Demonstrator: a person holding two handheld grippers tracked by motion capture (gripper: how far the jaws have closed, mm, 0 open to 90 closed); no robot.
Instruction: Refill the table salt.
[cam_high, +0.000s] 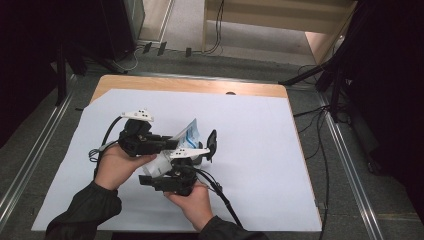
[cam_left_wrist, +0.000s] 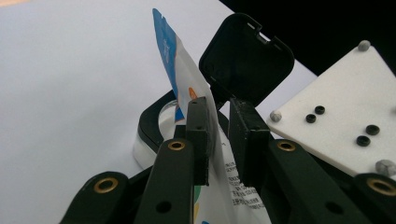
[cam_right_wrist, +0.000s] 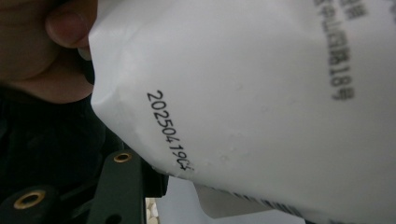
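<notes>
Left gripper (cam_left_wrist: 218, 140) clamps the white-and-blue pouch (cam_left_wrist: 187, 88) above an open black-lidded container (cam_left_wrist: 154, 121) near the white sheet's (cam_high: 260, 150) middle; right gripper's (cam_high: 172, 175) jaw state I cannot tell.

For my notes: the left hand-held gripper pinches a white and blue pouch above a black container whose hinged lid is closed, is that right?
Not quite: the black container has its hinged lid standing open, as the left gripper view shows. The rest holds: the left hand-held gripper pinches the white and blue pouch above it.
</notes>
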